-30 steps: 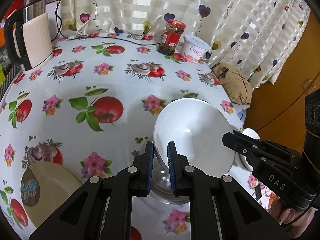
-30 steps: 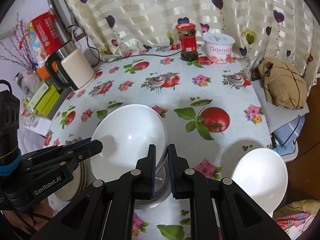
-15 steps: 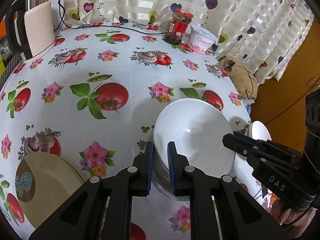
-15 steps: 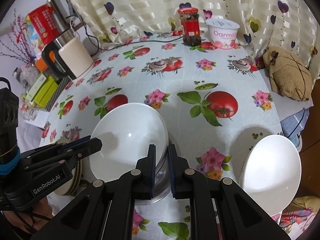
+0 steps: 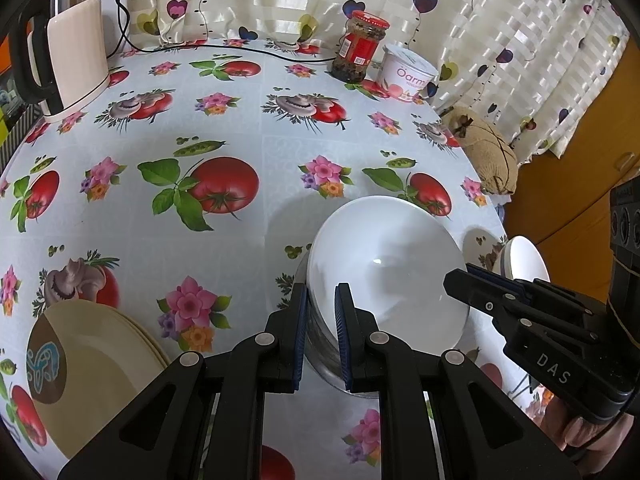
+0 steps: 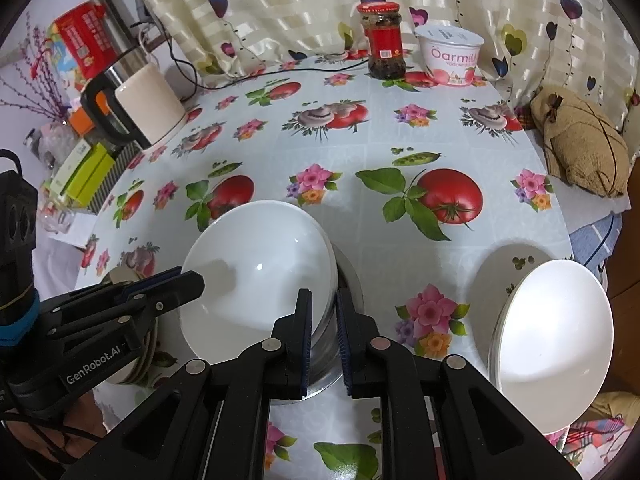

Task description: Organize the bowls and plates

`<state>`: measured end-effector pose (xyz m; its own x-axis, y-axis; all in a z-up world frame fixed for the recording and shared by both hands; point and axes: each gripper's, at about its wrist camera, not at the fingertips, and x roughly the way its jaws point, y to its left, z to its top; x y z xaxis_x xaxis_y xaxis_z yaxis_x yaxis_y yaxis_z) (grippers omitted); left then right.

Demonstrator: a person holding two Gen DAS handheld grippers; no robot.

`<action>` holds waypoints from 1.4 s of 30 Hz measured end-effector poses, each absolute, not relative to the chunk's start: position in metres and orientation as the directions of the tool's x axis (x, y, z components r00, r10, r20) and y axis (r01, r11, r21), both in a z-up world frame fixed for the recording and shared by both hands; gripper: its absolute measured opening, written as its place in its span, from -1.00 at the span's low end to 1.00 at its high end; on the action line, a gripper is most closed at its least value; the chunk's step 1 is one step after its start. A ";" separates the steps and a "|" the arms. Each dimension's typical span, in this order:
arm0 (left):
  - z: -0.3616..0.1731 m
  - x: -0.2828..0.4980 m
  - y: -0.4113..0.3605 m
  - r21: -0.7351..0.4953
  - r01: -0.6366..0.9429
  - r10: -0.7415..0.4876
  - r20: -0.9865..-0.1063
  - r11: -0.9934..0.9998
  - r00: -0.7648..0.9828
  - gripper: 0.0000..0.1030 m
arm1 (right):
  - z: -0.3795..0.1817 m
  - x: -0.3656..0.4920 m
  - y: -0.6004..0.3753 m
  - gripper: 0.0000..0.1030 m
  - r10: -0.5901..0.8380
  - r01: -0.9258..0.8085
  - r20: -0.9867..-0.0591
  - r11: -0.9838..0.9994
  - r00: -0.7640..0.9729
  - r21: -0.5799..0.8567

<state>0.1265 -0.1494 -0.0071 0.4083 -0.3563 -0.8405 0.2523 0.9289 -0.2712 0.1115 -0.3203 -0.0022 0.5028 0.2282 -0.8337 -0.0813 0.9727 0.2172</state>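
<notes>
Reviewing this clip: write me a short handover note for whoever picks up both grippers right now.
Left gripper: jaws clamped on the near-left rim of the white bowl.
Right gripper: jaws closed on the same bowl's opposite rim.
The bowl sits on a steel bowl on the table, seemingly nested in it.
Cream plates are stacked at the table's left edge; a second white bowl sits on the right edge.
Done: white bowl brought onto the steel one.
Left: release both grips, then probably add the second white bowl.
</notes>
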 end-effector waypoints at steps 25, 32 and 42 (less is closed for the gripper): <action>-0.003 0.119 -0.149 -0.265 0.255 -0.354 -0.832 0.930 0.428 -0.72 | 0.002 0.106 -0.320 -0.47 0.233 -0.078 -0.827 0.971 0.512 0.226; 0.006 0.116 -0.144 -0.258 0.253 -0.350 -0.820 0.932 0.454 -0.72 | 0.011 0.100 -0.331 -0.37 0.241 -0.071 -0.815 0.968 0.527 0.240; 0.015 0.111 -0.142 -0.261 0.257 -0.357 -0.805 0.930 0.473 -0.72 | 0.025 0.088 -0.334 -0.33 0.256 -0.079 -0.796 0.963 0.549 0.256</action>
<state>0.1106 -0.1424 0.0147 0.4733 -0.3568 -0.8055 0.2567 0.9305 -0.2613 0.0885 -0.3342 0.0246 0.5485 0.2563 -0.7959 -0.0789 0.9635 0.2558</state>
